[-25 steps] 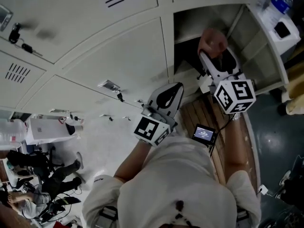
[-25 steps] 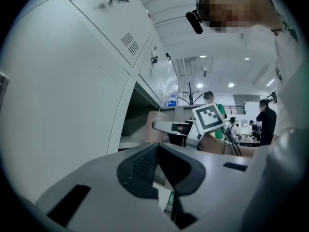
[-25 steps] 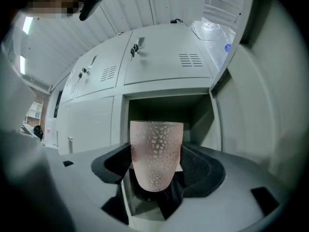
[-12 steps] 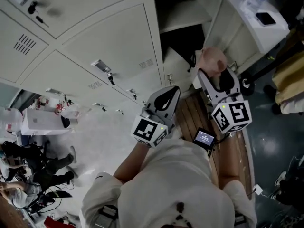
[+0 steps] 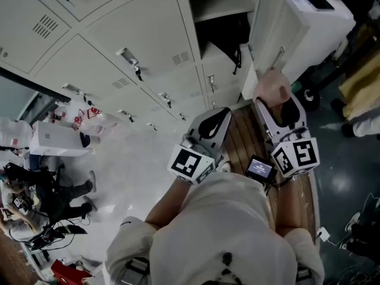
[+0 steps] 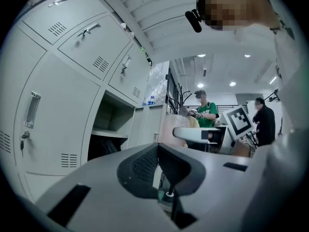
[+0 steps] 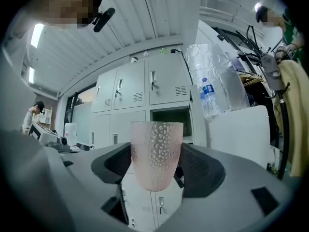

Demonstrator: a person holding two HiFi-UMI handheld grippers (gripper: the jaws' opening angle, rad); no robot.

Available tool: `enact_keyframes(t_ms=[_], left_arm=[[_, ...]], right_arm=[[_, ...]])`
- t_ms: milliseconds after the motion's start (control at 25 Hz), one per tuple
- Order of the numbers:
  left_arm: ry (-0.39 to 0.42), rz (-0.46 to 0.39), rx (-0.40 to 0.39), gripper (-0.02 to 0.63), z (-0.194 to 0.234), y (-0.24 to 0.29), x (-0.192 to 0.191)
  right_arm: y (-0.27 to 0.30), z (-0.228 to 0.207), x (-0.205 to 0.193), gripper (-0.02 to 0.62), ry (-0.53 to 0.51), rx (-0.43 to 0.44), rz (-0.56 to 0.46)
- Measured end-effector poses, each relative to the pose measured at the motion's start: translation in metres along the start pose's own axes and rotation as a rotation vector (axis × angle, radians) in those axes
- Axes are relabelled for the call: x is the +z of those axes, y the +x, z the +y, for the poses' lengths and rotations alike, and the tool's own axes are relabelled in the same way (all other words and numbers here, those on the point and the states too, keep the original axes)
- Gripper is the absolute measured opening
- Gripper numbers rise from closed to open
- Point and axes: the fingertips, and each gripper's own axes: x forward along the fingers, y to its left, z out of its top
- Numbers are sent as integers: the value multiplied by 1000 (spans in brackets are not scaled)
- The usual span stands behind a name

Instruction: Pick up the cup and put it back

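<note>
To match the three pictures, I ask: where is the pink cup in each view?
Head view: the pink cup is upper right, at the right tool's tip.
Left gripper view: the pink cup is small, just right of centre.
Right gripper view: the pink cup is at the centre, between the jaws.
Shared landmark: the open locker, seen in all three.

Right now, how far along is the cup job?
Pick-up looks done: the right claw is shut on the pink cup, upright, outside the open locker. In hand: the cup, held in the air. Left: setting it back down and letting go; it is not yet on any shelf. The left claw is shut and empty.
</note>
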Motion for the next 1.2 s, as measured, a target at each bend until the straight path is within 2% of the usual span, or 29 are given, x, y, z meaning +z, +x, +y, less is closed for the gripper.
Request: enact_keyframes(t_ms=[400, 680, 960, 1200], left_arm=[[43, -14, 57, 8, -29, -37, 2], [65, -3, 90, 8, -29, -47, 1], [76, 12, 77, 8, -34, -49, -4], [81, 18, 83, 8, -35, -52, -7]], right_arm=[[-65, 28, -25, 329, 39, 37, 28], [-90, 39, -48, 328, 184, 66, 26], [-90, 53, -55, 330, 81, 89, 37], [-84, 62, -57, 329, 75, 98, 30]])
